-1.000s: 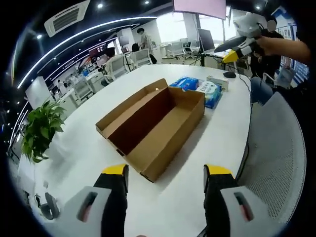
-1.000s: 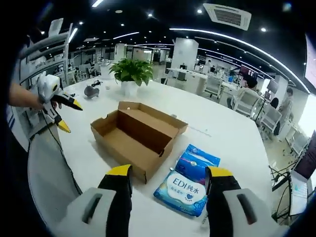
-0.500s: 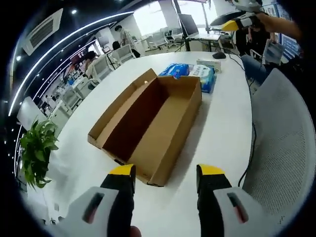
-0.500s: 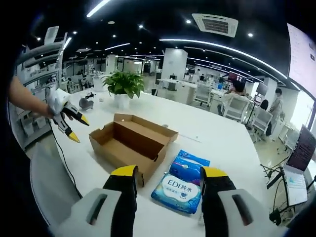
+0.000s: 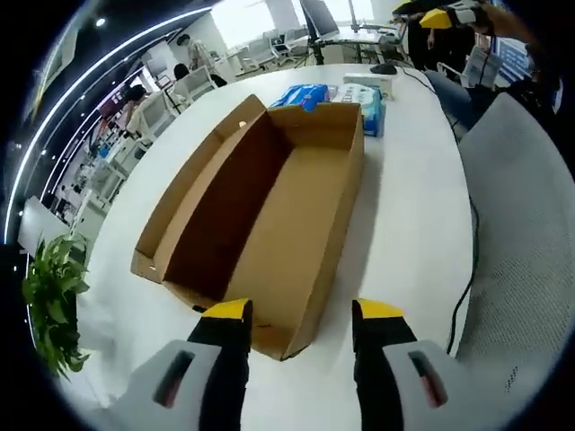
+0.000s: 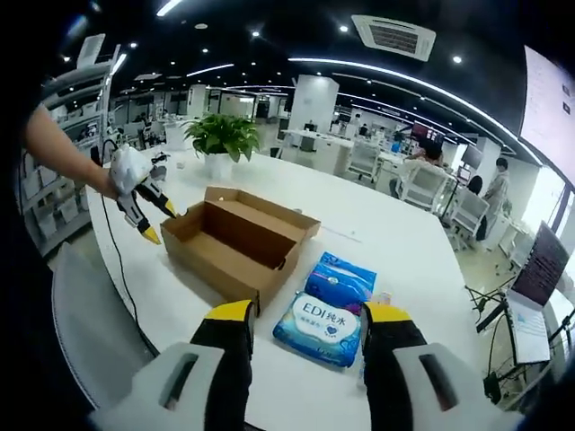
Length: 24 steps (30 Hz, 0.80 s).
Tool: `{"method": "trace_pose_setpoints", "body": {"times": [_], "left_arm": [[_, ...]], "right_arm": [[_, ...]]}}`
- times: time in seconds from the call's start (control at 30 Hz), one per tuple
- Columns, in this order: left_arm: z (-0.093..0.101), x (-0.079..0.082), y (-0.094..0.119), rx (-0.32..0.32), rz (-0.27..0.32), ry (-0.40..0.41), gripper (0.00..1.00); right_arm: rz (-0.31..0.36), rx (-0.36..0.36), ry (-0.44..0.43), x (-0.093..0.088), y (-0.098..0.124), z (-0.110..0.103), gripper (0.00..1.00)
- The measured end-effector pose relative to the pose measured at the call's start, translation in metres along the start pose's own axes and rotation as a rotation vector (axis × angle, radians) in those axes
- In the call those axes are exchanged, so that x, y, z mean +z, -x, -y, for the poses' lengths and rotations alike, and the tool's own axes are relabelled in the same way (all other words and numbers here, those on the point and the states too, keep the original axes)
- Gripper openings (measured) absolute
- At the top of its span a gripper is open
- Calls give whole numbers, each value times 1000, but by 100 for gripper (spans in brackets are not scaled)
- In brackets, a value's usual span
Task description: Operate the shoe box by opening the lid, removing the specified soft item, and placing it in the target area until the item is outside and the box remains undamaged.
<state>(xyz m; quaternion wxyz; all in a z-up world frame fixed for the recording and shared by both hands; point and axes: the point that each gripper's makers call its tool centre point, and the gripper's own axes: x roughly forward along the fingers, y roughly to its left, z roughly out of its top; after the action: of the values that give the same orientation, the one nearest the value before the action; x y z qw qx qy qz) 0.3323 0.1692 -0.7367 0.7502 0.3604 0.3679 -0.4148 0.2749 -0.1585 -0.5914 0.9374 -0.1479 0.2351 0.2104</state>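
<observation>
Here the left gripper hangs low over the near end of the open cardboard shoe box, its yellow-tipped jaws apart and holding nothing, the box's near corner sitting between them. From the right gripper view that same gripper shows at the box's far-left end, a person's hand wrapped round it, tips just beside the box wall. The right gripper is held back from the box, jaws spread and empty, with the blue tissue pack lying on the white table just beyond them, touching or nearly touching the box's side. In the left gripper view the packs peek out past the box's far end, partly hidden by its wall. The box's inside looks bare. A potted plant stands beyond the box, a grey mesh chair beside the table, and a cable trails over the table edge
</observation>
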Motion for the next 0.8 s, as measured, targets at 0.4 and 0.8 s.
{"method": "trace_pose_setpoints", "body": {"times": [0.4,0.8], "left_arm": [[-6,-8,-16,-14,-51,-71,37],[-5,-17,-38,-90,-115,-136,30]], "right_arm": [[9,20,-42,-1,0,-13,48],[-3,14,-27,-1,4,-16,48]]}}
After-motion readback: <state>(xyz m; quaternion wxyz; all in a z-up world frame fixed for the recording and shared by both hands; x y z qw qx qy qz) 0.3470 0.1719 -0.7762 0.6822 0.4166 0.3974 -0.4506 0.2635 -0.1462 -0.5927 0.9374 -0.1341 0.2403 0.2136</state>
